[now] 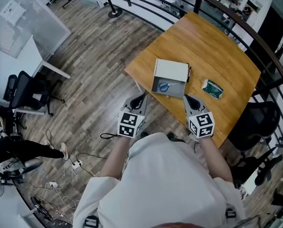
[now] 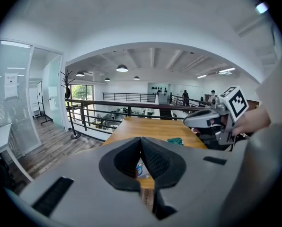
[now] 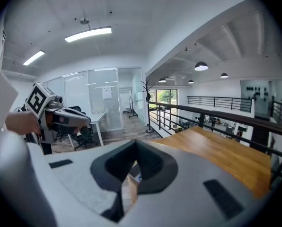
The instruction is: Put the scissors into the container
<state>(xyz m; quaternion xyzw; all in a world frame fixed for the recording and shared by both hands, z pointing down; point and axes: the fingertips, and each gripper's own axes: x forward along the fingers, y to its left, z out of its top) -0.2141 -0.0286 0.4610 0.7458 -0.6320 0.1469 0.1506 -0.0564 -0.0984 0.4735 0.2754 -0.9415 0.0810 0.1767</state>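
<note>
One scissors [image 1: 166, 86] in one white container [image 1: 170, 71] (near table [image 1: 212, 46] edge); one green packet [image 1: 212, 89] apart. Left gripper [image 1: 140, 98], right gripper [image 1: 189, 99]: clenched empty, at that edge.

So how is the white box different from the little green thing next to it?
The white box is much bigger than the green packet. The white box is open, with blue scissors lying inside it; the green packet lies low and flat, with nothing showing in it. Both sit on the wooden table, a little apart from each other.
</note>
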